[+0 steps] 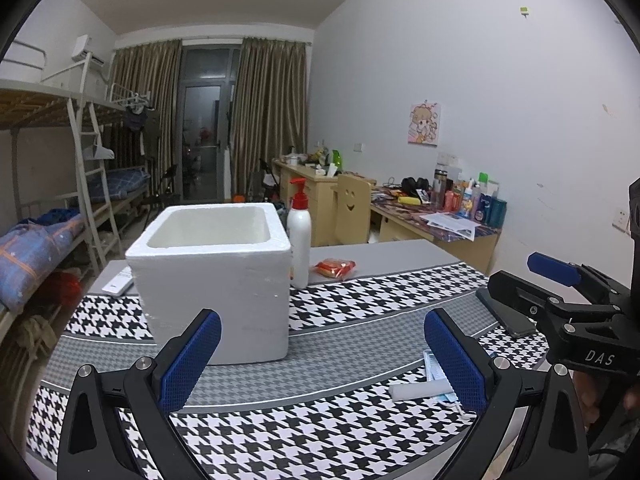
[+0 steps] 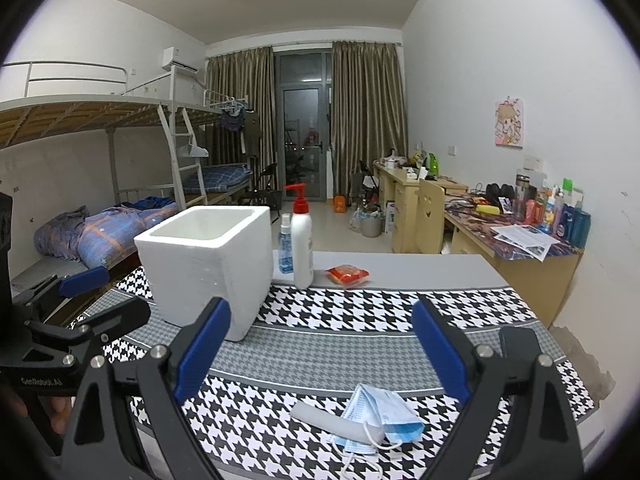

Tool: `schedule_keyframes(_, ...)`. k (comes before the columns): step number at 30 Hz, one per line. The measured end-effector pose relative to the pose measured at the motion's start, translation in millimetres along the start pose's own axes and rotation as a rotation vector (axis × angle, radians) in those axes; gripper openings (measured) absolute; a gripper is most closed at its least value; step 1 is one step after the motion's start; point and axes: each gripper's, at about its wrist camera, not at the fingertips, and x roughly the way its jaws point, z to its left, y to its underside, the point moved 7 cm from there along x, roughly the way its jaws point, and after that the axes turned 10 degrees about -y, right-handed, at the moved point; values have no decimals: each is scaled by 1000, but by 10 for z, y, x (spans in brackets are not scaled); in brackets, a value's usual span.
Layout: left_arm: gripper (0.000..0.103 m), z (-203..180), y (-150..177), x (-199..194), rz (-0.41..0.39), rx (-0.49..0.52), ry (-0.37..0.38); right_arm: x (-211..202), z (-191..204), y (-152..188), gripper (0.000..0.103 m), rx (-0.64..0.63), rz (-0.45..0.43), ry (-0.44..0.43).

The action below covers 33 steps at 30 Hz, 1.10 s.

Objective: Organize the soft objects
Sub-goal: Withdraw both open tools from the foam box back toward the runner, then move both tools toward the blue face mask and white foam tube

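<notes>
A white foam box (image 1: 212, 276) stands open-topped on the houndstooth table cloth (image 1: 320, 440); it also shows in the right wrist view (image 2: 208, 268). A blue face mask (image 2: 380, 416) and a grey-white roll (image 2: 328, 420) lie near the front, between and below the right gripper's fingers; the left wrist view shows the roll (image 1: 420, 391) at its right finger. A red packet (image 2: 347, 274) lies behind. My left gripper (image 1: 322, 354) is open and empty in front of the box. My right gripper (image 2: 320, 350) is open and empty above the mask.
A white pump bottle (image 2: 303, 248) and a small blue spray bottle (image 2: 285, 246) stand right of the box. A dark phone (image 1: 506, 312) lies at the table's right. A white remote (image 1: 118, 284) lies left of the box. Bunk beds left, desks right.
</notes>
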Motion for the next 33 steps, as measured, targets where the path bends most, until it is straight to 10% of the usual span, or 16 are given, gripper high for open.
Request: schedule_keyframes(33, 102, -525, 171, 416, 93, 66, 98, 23, -515, 264, 95, 89, 64, 85)
